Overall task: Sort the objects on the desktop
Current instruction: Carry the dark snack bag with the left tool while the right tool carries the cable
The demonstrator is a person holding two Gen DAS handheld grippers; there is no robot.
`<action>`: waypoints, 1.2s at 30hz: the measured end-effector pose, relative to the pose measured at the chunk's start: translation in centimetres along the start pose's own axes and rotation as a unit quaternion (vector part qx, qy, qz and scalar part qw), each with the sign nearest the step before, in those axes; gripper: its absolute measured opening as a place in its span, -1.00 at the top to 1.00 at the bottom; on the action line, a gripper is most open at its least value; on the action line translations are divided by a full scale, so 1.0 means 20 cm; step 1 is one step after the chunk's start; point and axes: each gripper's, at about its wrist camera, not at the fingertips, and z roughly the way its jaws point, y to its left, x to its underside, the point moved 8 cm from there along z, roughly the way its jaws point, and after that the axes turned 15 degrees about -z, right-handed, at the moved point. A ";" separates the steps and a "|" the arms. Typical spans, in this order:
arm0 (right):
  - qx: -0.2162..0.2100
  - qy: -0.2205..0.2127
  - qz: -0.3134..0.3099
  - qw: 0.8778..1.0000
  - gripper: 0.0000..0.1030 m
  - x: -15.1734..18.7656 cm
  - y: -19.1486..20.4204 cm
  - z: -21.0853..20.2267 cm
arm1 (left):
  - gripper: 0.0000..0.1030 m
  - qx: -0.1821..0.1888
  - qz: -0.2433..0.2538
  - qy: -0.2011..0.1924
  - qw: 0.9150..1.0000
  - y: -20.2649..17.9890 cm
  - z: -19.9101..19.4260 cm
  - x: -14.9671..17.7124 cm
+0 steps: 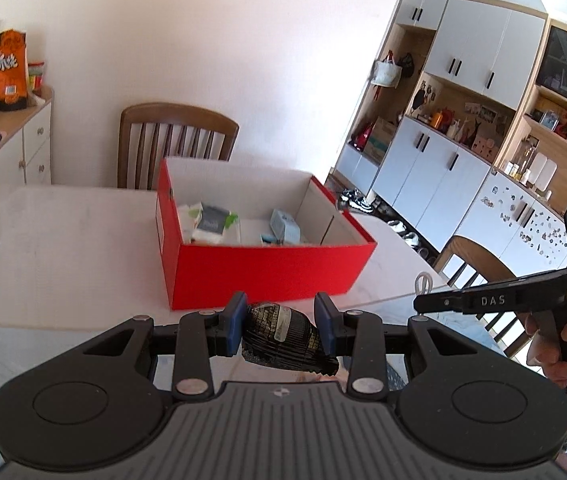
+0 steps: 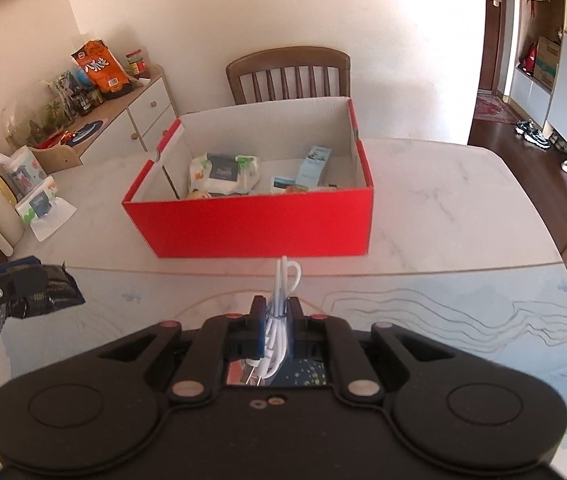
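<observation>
Nearest, the left gripper [image 1: 279, 326] is clamped on a dark foil packet [image 1: 283, 336], held crosswise between its blue pads above the tabletop [image 1: 63, 248]. The right gripper [image 2: 276, 320] is pressed tight on a coiled white cable [image 2: 279, 320], whose loops stand up out of the jaws. Straight ahead of both, a little farther on, sits the red box [image 2: 251, 220], open-topped, long side facing them, already holding wipes and small cartons. Both loads look ready to go forward over its near wall; the right seems slightly closer.
</observation>
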 end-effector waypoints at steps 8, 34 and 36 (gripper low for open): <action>0.000 -0.003 -0.004 1.000 0.83 -0.10 -0.02 0.03 | 0.32 0.012 0.008 -0.019 1.000 -0.05 0.06 -0.15; -0.016 -0.022 -0.034 0.999 0.83 -0.55 -0.04 0.25 | 0.32 -0.003 0.094 -0.039 0.995 -0.18 0.51 -0.54; -0.012 -0.030 -0.038 0.999 0.83 -0.58 -0.05 0.28 | 0.32 -0.006 0.096 -0.034 0.995 -0.18 0.56 -0.55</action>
